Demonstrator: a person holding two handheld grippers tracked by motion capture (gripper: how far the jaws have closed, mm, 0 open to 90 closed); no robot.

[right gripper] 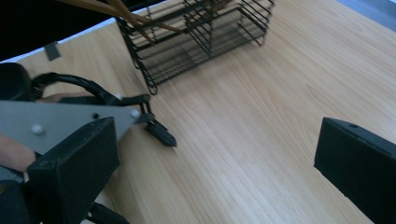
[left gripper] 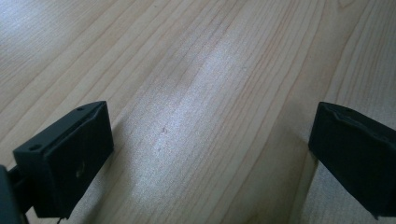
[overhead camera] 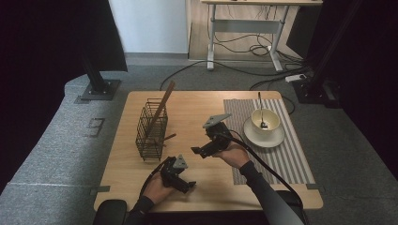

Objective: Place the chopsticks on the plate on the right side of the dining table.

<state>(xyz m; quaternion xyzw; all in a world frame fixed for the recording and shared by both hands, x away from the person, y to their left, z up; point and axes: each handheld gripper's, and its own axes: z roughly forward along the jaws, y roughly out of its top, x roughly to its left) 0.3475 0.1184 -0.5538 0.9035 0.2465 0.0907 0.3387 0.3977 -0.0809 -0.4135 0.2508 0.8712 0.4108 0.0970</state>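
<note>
Meanwhile, at a light wooden table point(overhead camera: 197, 105), a person holds a two-jaw gripper in each hand, and both tools are spread wide with nothing between their jaws. The left gripper point(overhead camera: 184, 184) sits low near the table's front edge, its jaws facing bare wood in the left gripper view. The right gripper point(overhead camera: 202, 151) hovers near the middle of the table, just beside the striped placemat point(overhead camera: 300, 159), its jaws angled toward the left one. A black wire basket point(overhead camera: 151, 129) stands upright toward the table's left side, near both grippers but apart from them, with wooden sticks point(overhead camera: 162, 107) leaning out of it. On the placemat, a cream bowl point(overhead camera: 270, 126) rests on a saucer point(overhead camera: 276, 138) with a spoon point(overhead camera: 261, 112) inside.
</note>
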